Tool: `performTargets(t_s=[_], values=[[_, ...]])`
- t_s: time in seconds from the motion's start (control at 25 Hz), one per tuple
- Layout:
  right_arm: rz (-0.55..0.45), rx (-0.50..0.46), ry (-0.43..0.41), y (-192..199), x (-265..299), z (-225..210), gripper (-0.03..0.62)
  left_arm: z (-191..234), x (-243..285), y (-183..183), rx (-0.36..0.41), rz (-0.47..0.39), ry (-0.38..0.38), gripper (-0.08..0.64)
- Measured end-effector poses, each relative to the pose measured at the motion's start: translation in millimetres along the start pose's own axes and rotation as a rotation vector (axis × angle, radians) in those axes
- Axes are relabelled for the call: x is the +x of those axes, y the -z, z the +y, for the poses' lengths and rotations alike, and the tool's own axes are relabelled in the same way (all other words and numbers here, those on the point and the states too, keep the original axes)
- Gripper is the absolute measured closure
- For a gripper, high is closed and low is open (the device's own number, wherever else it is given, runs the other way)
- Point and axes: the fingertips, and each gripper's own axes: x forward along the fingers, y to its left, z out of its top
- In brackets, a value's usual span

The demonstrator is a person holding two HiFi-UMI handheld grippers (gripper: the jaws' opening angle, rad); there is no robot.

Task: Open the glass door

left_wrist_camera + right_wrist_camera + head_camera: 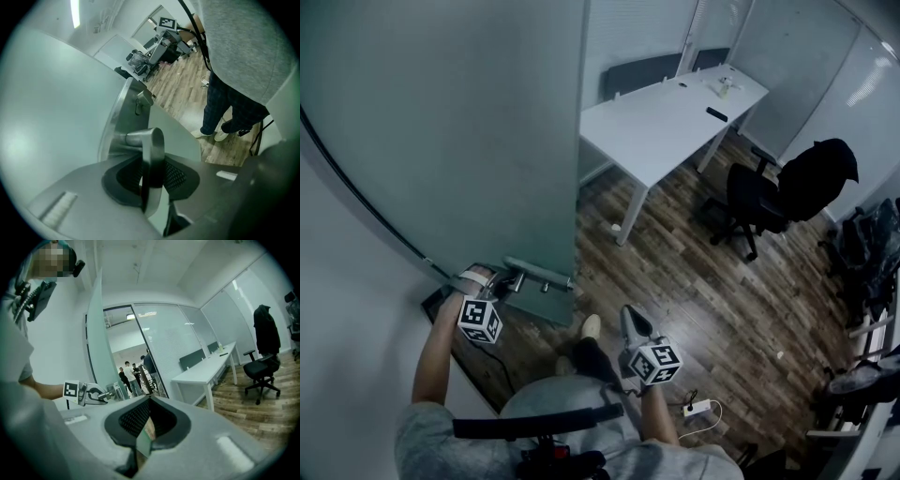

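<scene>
The frosted glass door [487,141] stands swung partway into the room, its edge near the desk. A horizontal metal handle [539,273] is fixed low on it. My left gripper [502,281] is shut on the end of that handle. In the left gripper view the handle bar [152,150] stands between the two pads of the left gripper [152,176], filling the gap. My right gripper [630,317] hangs free beside my body, shut and holding nothing; in the right gripper view this right gripper [146,427] points level towards the door [101,348] and the left gripper [96,396].
A long white desk [675,112] stands beyond the door's edge, with a black office chair [759,202] and a dark coat to its right. A white power strip [698,408] lies on the wood floor. Several people [133,376] stand in the corridor past the doorway.
</scene>
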Motion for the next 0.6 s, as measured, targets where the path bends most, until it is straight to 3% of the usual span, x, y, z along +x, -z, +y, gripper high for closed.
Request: performTargets(t_s=[0.6], values=[[0.005, 0.001, -0.015, 0.8, 5.8, 9.9, 0.591, -6.1, -9.6, -1.5, 0.006, -0.004, 0.000, 0.468]])
